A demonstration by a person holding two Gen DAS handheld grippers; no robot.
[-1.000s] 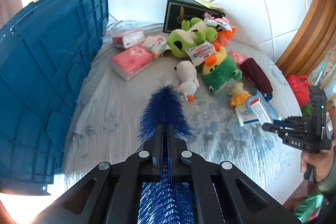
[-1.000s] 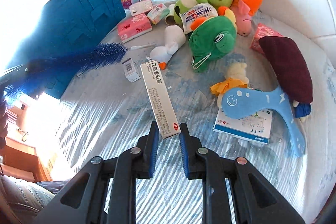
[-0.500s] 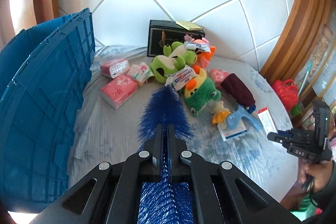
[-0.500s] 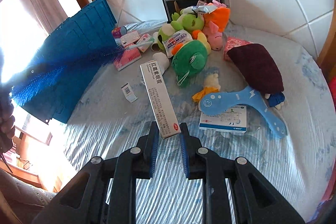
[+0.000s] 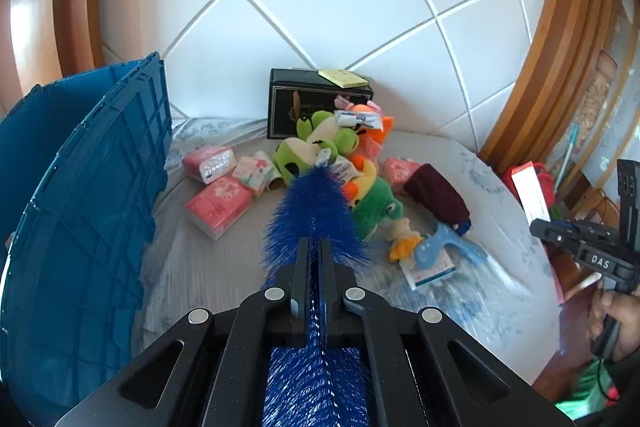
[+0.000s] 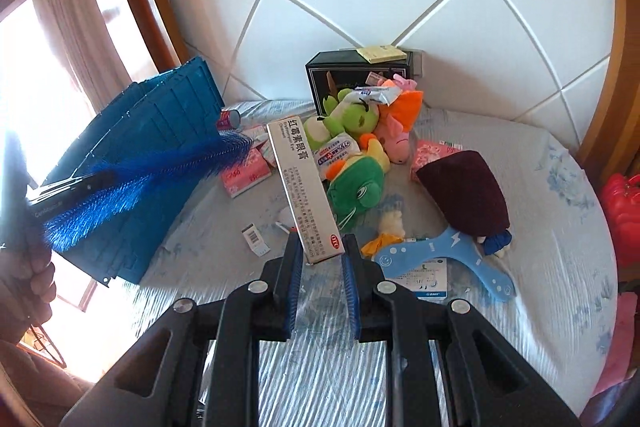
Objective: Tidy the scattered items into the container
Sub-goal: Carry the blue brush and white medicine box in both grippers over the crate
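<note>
Gripping a blue bristle brush (image 5: 316, 211), the left gripper (image 5: 319, 247) had its jaws pressed together on the stem, the bristles fanning out ahead of the fingertips and behind them toward the camera. Off to that gripper's left stood the blue container (image 5: 92, 211), its ribbed wall upright on the bed (image 5: 224, 275). Ahead of the brush tip lay the scattered pile: a green frog plush (image 5: 376, 203), pink tissue packs (image 5: 219, 207), a dark red pouch (image 5: 438, 197) and a black box (image 5: 316, 103) against the white headboard.

The right gripper (image 6: 320, 255) was clamped on the near end of a long white medicine carton (image 6: 302, 187), which stuck up and away from its blue pads (image 6: 297, 259), clear of the bed. Just beyond and to the right of that gripper lay a light blue boomerang-shaped toy (image 6: 440, 255) on a small white box; to the left, a small barcode-marked box (image 6: 256, 238) sat alone on the sheet.
</note>
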